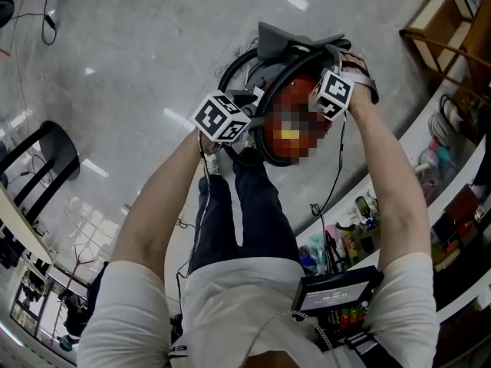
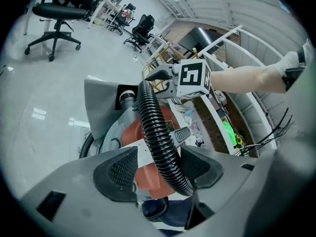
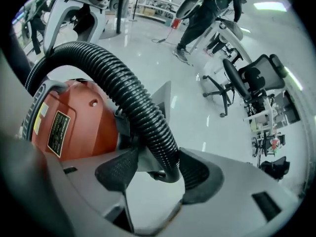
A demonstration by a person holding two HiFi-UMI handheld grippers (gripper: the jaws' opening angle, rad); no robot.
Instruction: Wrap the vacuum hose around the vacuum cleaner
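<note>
The red vacuum cleaner [image 1: 270, 146] stands on the floor by the person's feet, its black ribbed hose [image 1: 303, 60] looped over and around it. In the left gripper view the hose [image 2: 153, 122] runs up between the jaws of my left gripper [image 2: 160, 167]. It leans on the right pad [image 2: 200, 166], with a gap to the left pad, so the jaws are open. My right gripper [image 3: 157, 164] is open too. There the hose [image 3: 113, 78] arches over the red body [image 3: 69, 122] and rests against the right pad [image 3: 195, 174], clear of the left one. Both grippers [image 1: 230, 125] [image 1: 331, 94] hover just above the vacuum.
A black office chair [image 1: 38, 159] stands at the left. Shelving with bottles and clutter [image 1: 453, 167] lines the right side. More office chairs [image 3: 247, 83] and a walking person [image 3: 202, 14] are farther off on the glossy floor. A thin cable [image 1: 337, 167] hangs from the right gripper.
</note>
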